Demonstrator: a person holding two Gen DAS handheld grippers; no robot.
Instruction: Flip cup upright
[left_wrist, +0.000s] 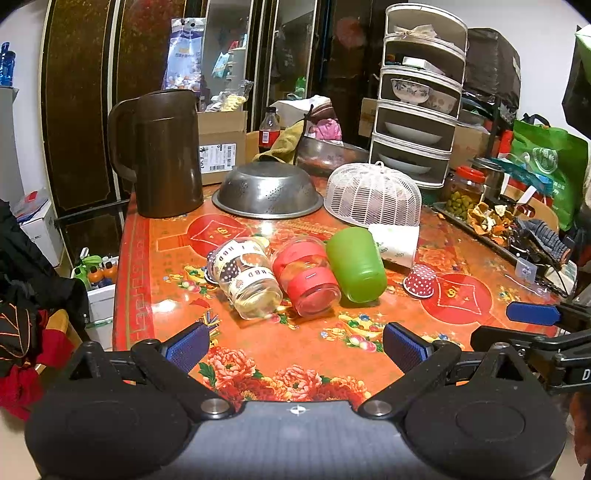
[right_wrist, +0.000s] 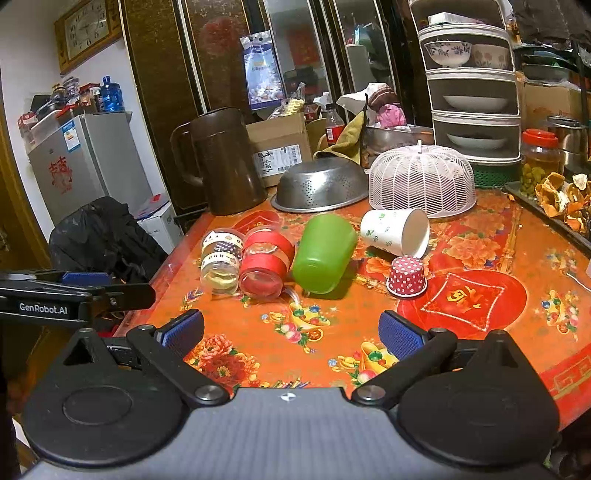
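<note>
Several cups lie on their sides on the red floral table (left_wrist: 295, 350): a clear cup with patterned bands (left_wrist: 245, 278) (right_wrist: 221, 260), a clear cup with red bands (left_wrist: 308, 282) (right_wrist: 264, 264), a green plastic cup (left_wrist: 356, 264) (right_wrist: 323, 254) and a white paper cup (left_wrist: 395, 243) (right_wrist: 395, 232). A small red polka-dot cup (left_wrist: 420, 280) (right_wrist: 407, 276) stands upside down. My left gripper (left_wrist: 295, 347) is open and empty, short of the cups. My right gripper (right_wrist: 291, 332) is open and empty, also short of them.
A brown pitcher (left_wrist: 162, 155), an upturned steel colander (left_wrist: 267, 192) and a white mesh food cover (left_wrist: 373, 195) stand behind the cups. A tiered dish rack (left_wrist: 417, 92) and a pickle jar (left_wrist: 465, 188) are at the back right. A tray of peels (right_wrist: 557, 199) is at the right.
</note>
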